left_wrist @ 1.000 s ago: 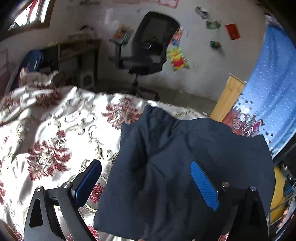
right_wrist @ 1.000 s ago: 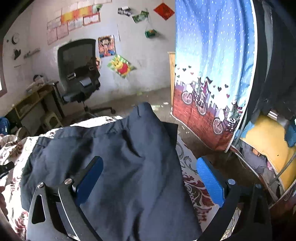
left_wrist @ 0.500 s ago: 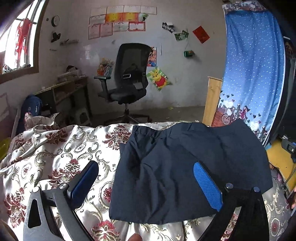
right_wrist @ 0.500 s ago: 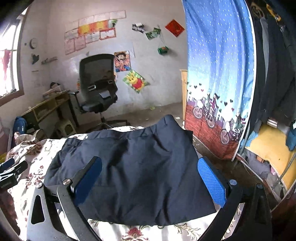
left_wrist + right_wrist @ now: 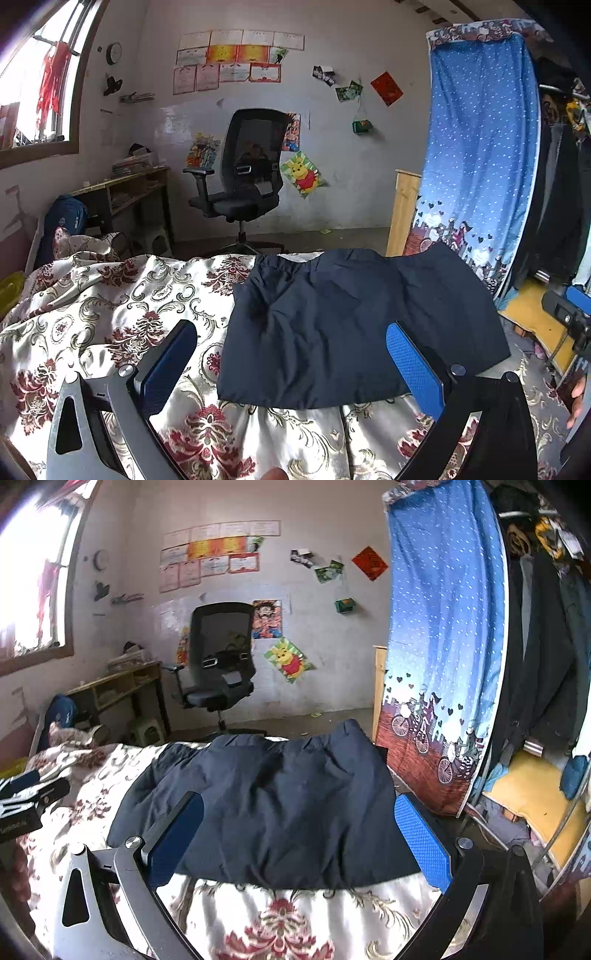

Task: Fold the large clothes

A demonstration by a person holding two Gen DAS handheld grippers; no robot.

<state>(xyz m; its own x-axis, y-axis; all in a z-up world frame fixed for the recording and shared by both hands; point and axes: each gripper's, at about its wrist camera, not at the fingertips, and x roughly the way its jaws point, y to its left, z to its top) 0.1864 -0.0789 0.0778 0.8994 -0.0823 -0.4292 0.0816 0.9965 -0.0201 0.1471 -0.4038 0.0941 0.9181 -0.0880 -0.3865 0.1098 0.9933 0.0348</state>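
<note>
A dark navy garment [image 5: 351,325] lies folded flat on the floral bedspread [image 5: 103,317], its waistband at the far edge. In the right wrist view the same garment [image 5: 280,805] fills the middle of the bed. My left gripper [image 5: 291,354] hovers open above the garment's near left part, nothing between its blue pads. My right gripper [image 5: 299,834] stands open over the near edge, also empty. The right gripper's body [image 5: 569,317] shows at the right edge of the left wrist view; the left gripper's body [image 5: 26,801] shows at the left edge of the right wrist view.
A black office chair [image 5: 247,184] stands on the floor beyond the bed, with a wooden desk [image 5: 125,192] to its left. A blue dotted curtain [image 5: 476,162] hangs at the right over a wardrobe with dark clothes [image 5: 543,635]. A person's fingers [image 5: 576,398] show at the right edge.
Both grippers have pulled back and up from the garment, which now lies flat and farther away. The views have tilted up to take in more of the room.
</note>
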